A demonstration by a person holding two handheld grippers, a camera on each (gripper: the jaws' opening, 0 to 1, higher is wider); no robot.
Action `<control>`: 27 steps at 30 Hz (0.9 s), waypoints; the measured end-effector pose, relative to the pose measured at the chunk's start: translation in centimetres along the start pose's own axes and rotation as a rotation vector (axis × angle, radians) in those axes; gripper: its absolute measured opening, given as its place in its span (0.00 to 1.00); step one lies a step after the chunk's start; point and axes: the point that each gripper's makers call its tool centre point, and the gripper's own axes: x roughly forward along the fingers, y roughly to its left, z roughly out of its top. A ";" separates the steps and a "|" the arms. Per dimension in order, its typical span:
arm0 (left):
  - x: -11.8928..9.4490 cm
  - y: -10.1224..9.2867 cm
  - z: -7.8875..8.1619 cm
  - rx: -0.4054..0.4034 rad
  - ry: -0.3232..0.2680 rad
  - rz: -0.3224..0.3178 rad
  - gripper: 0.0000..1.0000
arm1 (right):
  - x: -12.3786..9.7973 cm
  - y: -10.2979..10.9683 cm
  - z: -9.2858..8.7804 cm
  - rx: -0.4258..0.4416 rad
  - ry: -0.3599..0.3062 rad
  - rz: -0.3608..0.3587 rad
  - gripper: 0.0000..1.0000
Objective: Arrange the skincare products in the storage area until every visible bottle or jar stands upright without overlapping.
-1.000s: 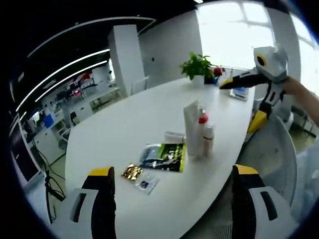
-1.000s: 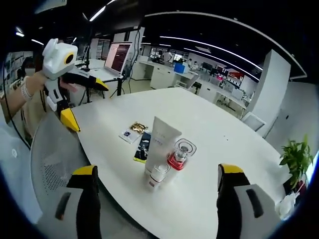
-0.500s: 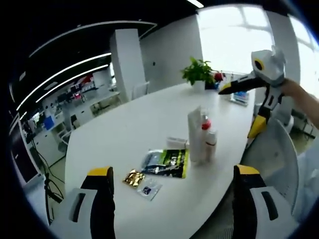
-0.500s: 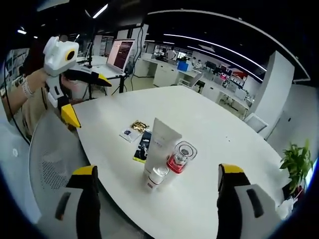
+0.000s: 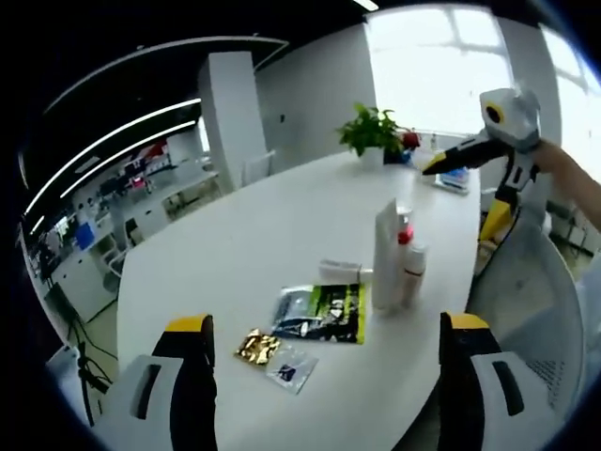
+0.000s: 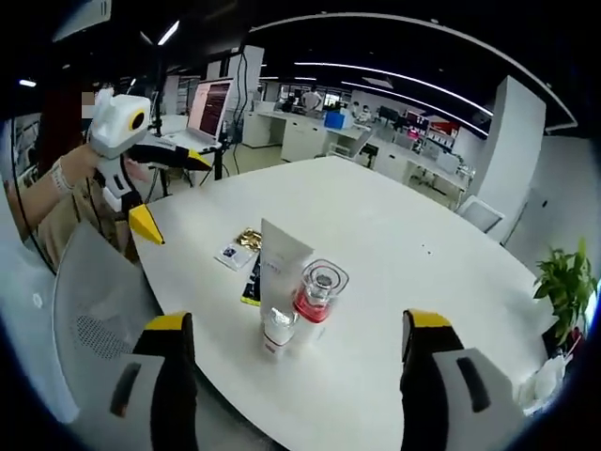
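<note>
Three products stand upright close together near the table's edge: a tall white tube [image 5: 386,256] [image 6: 278,272], a red-collared bottle with a clear cap [image 5: 405,235] [image 6: 315,296] and a small white bottle [image 5: 414,272] [image 6: 277,334]. A small white item [image 5: 340,272] lies flat beside them. My left gripper [image 5: 329,324] is open and empty, well short of the group; the right gripper view catches it [image 6: 174,193] in a hand at the left. My right gripper [image 6: 299,321] is open too, hovering before the bottles, and appears held in the air [image 5: 465,193] in the left gripper view.
On the white oval table [image 5: 235,244] lie a green-black sachet [image 5: 320,313] [image 6: 252,279], a gold sachet [image 5: 256,347] and a small clear sachet [image 5: 291,367]. A potted plant [image 5: 376,132] stands at the far end. A grey chair [image 6: 94,301] is beside the table edge.
Both views have shifted slightly as the hands moved. The products and sachets stay where they were, and both grippers remain open.
</note>
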 end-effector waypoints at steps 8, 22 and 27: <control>2.0 0.7 -0.5 0.006 0.033 -0.030 0.96 | 0.1 -0.8 -1.2 0.048 0.019 0.008 0.64; 6.4 1.9 0.0 0.177 0.090 -0.098 0.76 | 0.2 0.0 -2.8 0.101 0.025 0.056 0.45; 8.4 0.9 0.6 0.266 0.108 -0.169 0.51 | 0.5 0.3 -4.0 0.088 0.062 0.067 0.41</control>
